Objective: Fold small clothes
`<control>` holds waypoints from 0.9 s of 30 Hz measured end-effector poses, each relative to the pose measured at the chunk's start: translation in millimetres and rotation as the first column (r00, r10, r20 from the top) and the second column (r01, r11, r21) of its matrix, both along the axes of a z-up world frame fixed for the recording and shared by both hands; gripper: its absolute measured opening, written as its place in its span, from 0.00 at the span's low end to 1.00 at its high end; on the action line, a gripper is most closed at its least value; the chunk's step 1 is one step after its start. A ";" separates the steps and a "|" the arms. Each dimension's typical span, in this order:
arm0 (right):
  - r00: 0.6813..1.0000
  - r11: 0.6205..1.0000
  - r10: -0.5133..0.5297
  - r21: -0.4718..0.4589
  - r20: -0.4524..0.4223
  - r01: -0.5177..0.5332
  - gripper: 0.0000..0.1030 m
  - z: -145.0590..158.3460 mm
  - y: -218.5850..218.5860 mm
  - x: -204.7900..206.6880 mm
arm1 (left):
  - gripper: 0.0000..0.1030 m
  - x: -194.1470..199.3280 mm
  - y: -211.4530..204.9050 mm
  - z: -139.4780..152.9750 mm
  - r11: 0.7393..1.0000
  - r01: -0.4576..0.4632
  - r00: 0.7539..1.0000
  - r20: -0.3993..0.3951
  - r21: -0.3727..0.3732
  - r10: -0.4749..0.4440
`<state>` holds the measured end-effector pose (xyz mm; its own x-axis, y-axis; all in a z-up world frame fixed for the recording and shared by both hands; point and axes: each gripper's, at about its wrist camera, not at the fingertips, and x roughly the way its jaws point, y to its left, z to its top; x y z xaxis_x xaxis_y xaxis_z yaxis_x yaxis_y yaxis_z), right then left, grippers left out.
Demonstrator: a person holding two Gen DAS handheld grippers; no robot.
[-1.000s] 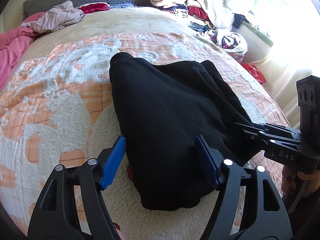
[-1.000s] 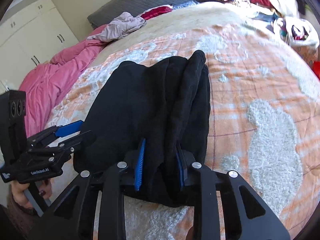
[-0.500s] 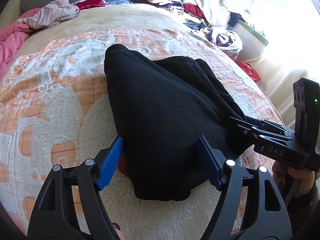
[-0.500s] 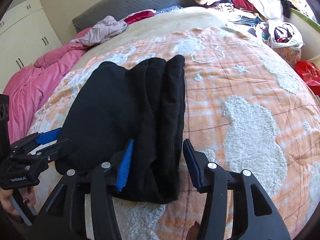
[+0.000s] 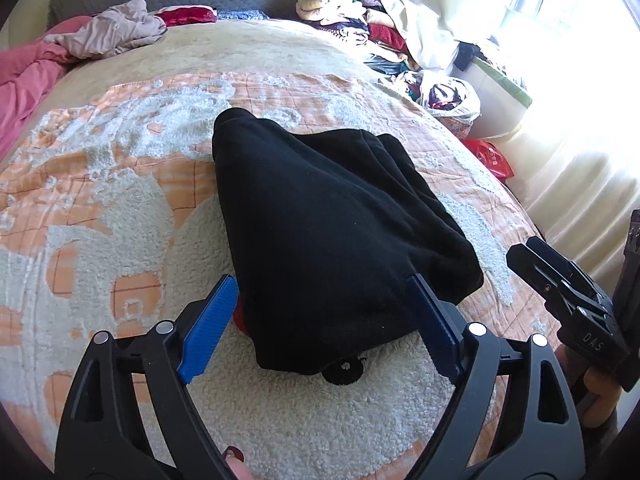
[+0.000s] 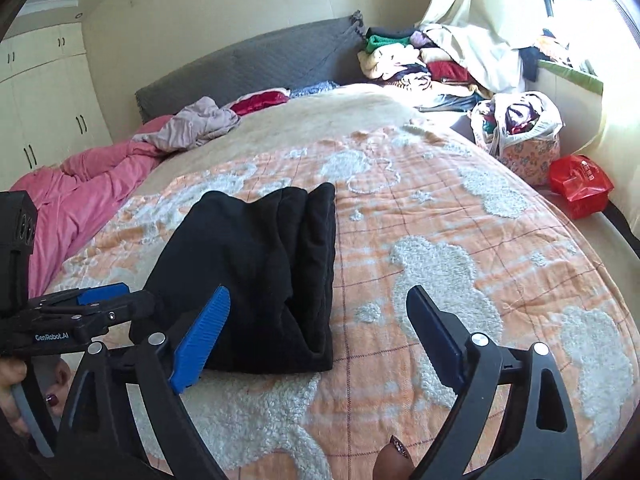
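Right tool [image 6: 316, 328] off black garment [image 6: 260, 272]

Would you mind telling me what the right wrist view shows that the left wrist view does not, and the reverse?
Only the right wrist view shows the white wardrobe and the left gripper's side. Only the left wrist view shows a black tab poking from under the garment's near edge, a bit of red beside it, and the right gripper from outside. Both show the folded black garment on the orange blanket, the clothes pile and the red bag.
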<state>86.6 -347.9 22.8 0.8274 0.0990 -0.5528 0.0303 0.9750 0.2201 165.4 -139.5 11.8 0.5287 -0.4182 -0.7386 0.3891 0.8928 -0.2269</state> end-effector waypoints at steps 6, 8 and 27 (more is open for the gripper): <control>0.994 0.998 -0.027 -0.051 0.106 0.032 0.93 10.3 10.4 -33.2 | 0.91 -21.0 9.1 13.1 1.000 -0.005 0.999 0.044 -0.019 0.006; 0.990 0.997 -0.034 -0.068 0.139 0.044 0.94 12.8 13.8 -43.5 | 0.91 -28.0 14.2 15.5 1.000 -0.011 0.998 0.058 -0.021 0.012; 0.969 0.990 -0.017 -0.134 0.247 0.052 0.95 2.0 47.9 -124.7 | 0.91 -95.7 62.2 6.7 0.999 -0.040 0.985 0.167 0.013 0.038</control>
